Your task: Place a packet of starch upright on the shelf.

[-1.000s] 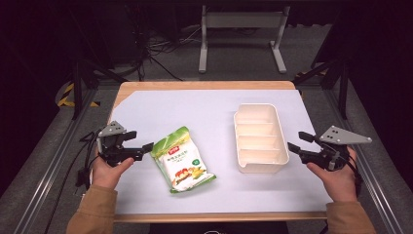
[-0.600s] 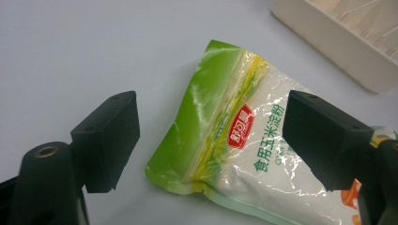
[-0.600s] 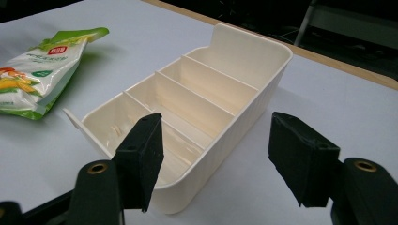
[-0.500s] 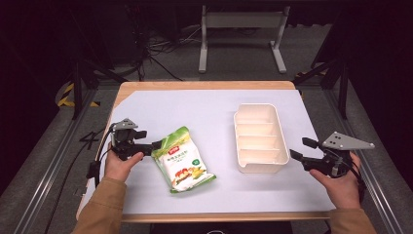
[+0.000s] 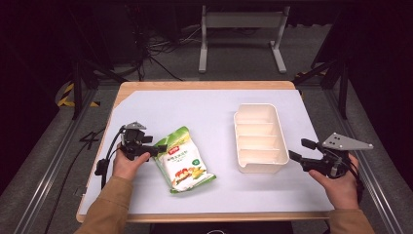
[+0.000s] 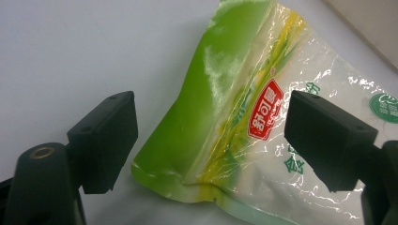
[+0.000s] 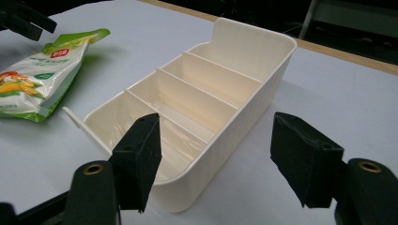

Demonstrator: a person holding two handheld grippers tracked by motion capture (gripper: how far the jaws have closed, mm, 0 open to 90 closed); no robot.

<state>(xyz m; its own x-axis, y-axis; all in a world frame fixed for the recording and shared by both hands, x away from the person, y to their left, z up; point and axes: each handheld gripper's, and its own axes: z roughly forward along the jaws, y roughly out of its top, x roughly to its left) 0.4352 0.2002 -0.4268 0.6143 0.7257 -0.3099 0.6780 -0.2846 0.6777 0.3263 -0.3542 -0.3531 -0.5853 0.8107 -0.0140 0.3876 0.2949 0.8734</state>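
Fingers [image 6: 108, 140] of my left gripper [image 5: 152, 147] are wide around the snack bag's [image 5: 182, 161] corner on the table [image 5: 195, 107]; my right gripper [image 5: 302, 156], wide too, waits by the tray [image 5: 258, 168]. Slippery bag could slide out.

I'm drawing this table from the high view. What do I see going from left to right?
Left gripper → green snack bag → cream divided tray → right gripper. Both grippers are open.
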